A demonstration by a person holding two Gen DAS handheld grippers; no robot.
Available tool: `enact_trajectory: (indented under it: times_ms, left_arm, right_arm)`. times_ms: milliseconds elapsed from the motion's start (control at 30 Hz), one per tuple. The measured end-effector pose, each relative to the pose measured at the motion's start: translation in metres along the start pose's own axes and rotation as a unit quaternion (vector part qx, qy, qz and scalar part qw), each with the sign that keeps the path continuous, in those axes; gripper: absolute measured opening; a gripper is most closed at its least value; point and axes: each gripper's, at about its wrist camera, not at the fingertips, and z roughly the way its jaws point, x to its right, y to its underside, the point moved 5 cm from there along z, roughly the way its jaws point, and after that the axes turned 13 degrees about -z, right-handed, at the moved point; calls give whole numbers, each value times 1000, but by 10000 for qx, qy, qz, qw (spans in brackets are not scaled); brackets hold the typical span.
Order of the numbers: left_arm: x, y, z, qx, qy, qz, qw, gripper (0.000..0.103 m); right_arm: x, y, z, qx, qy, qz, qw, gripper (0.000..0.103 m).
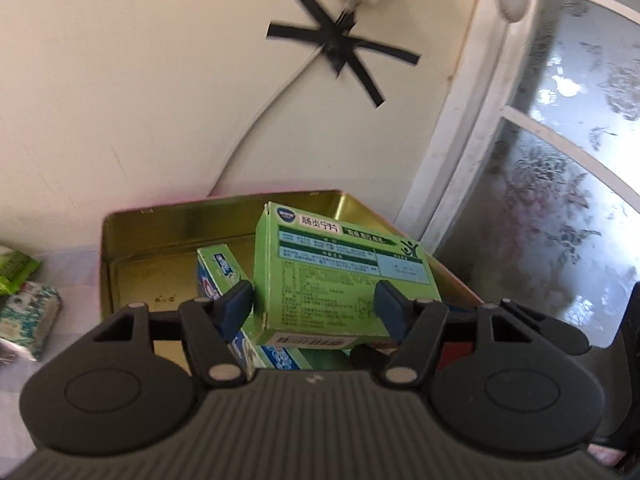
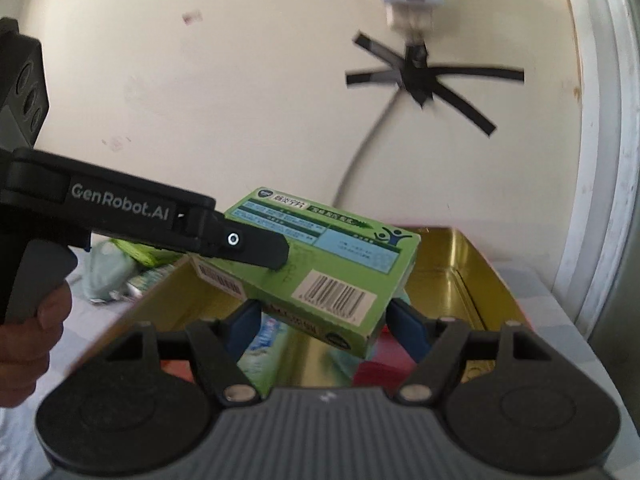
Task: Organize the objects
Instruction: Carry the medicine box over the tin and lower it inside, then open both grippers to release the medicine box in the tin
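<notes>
Blue pads of the left gripper [image 1: 314, 308] are pinching the green medicine box [image 1: 340, 272] above the gold tin [image 1: 160, 232]; right gripper [image 2: 326, 326] is clamping its other end. Toothpaste box [image 1: 224, 272] already lying inside; packets [image 1: 24, 300] beside the tin are waiting.

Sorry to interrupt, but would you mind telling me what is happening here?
A person is sorting small packages into a gold tin. Both handheld grippers grip one green box above it: the left gripper and the right gripper each pinch it. A toothpaste box already lies inside; more packets wait beside it.
</notes>
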Motion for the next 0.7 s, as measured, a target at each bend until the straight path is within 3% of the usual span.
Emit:
enact_trajectory:
  times_ms: [167, 267, 700]
  left_arm:
    - [-5, 7, 17, -97, -233, 14, 9997, 70]
    - [-6, 6, 13, 57, -332, 68, 9994, 70]
    - [0, 29, -43, 412, -783, 412, 9952, 70]
  right_arm:
    - [14, 7, 3, 266, 85, 374, 9989, 79]
    - [19, 11, 1, 341, 149, 466, 9982, 79]
    - [10, 15, -38, 530, 165, 771, 9955, 80]
